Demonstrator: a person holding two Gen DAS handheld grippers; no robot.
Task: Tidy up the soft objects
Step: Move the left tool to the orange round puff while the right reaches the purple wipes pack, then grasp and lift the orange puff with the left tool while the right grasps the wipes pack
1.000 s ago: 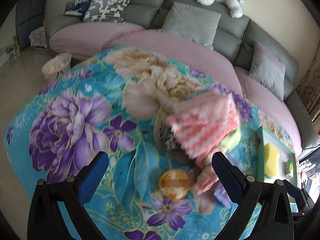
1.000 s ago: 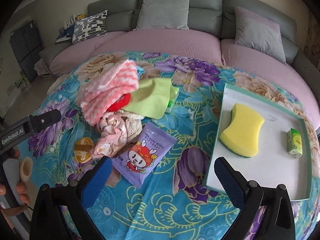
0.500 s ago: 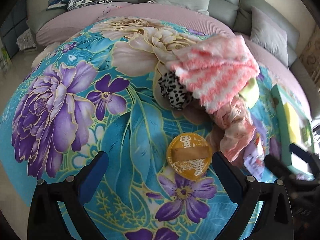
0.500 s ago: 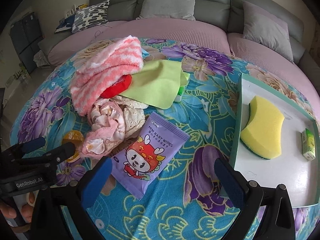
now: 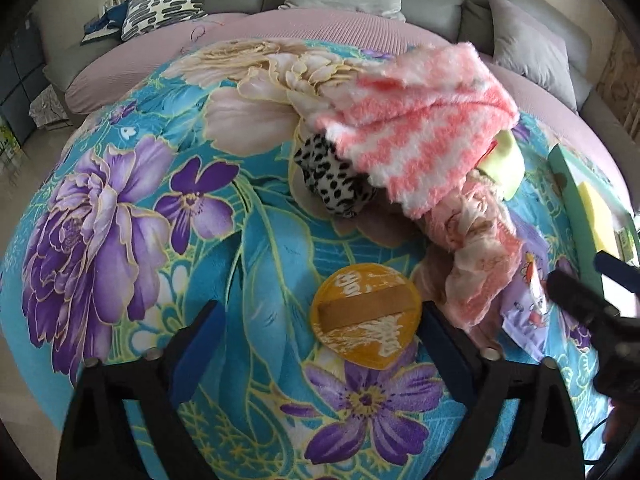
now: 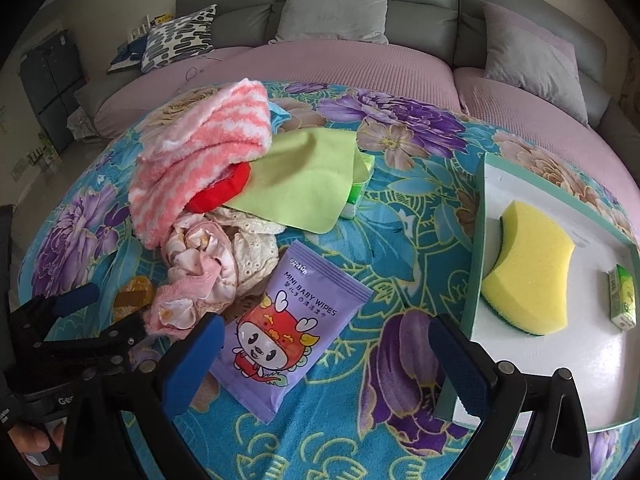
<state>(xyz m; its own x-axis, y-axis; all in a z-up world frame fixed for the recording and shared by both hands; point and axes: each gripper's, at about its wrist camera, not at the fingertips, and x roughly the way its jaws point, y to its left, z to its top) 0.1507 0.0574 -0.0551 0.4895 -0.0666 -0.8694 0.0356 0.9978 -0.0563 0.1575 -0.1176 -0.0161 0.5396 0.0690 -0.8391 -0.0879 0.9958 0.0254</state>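
A pile of soft things lies on the floral blanket: a pink-and-white striped fluffy towel (image 5: 416, 120) (image 6: 208, 140), a leopard-print cloth (image 5: 336, 184), crumpled pink and cream garments (image 6: 208, 268) (image 5: 476, 256), a red item (image 6: 224, 192) and a green cloth (image 6: 304, 176). A round orange puff (image 5: 366, 316) lies just ahead of my open, empty left gripper (image 5: 320, 344), near its right finger. My right gripper (image 6: 326, 360) is open and empty over a purple baby-wipes pack (image 6: 288, 328). The left gripper also shows in the right wrist view (image 6: 104, 316).
A white tray with a green rim (image 6: 476, 264) at the right holds a yellow sponge (image 6: 528, 272) and a small green box (image 6: 622, 296). A green tissue pack (image 6: 360, 188) lies under the green cloth. A grey sofa with pillows (image 6: 336, 8) curves behind the table.
My left gripper has moved forward and down toward the orange puff, which now lies close between the fingers. My right gripper has moved closer to the wipes pack. Both stay open.
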